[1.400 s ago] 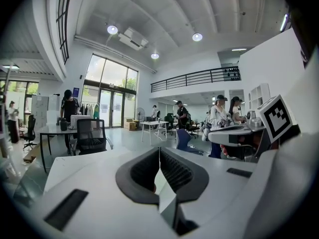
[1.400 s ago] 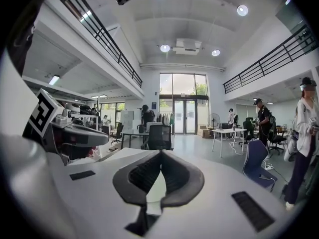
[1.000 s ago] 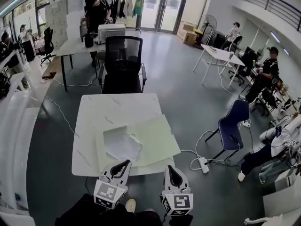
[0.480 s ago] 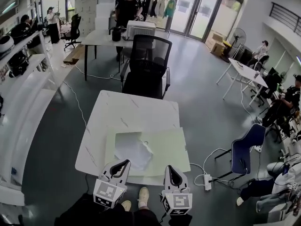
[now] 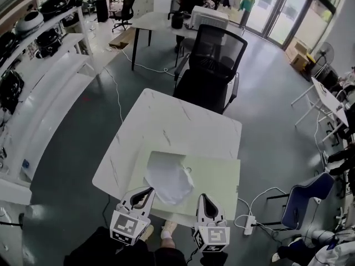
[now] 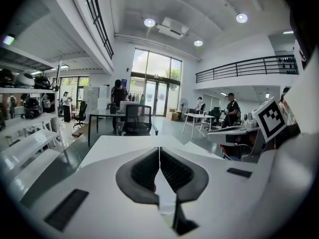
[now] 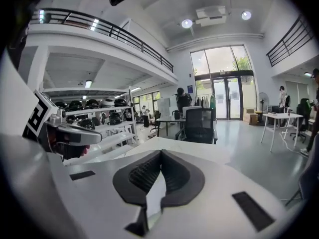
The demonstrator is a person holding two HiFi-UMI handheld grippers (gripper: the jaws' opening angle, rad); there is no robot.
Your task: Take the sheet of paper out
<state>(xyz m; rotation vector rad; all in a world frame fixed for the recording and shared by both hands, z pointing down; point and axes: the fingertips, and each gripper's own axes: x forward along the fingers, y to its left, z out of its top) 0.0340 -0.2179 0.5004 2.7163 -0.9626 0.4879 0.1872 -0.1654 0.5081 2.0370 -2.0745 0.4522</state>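
The left claw (image 5: 150, 190) has its jaws pressed together with nothing between them, as the left gripper view (image 6: 159, 151) shows plainly; the right claw (image 5: 202, 197) is likewise closed tight and empty, its ribbed pads meeting in the right gripper view (image 7: 160, 154); both sit side by side at the near edge of the white marble bench (image 5: 177, 123), pointing across it and slightly downward; the sheet of paper (image 5: 168, 177), white and crumpled, lies on the left part of a pale green flat folder (image 5: 216, 182) that covers the near half of the bench; the paper's far corner reaches the folder's far edge; whether the sheet lies on top of the folder or under a clear cover I cannot tell; the left claw's tip is just beside the paper's near left edge in the head view, though contact cannot be made out; the right claw is over the folder's near edge, apart from the paper; a black office chair (image 5: 213, 65) stands at the far side of the bench; a power strip (image 5: 248, 225) lies on the floor to the right.
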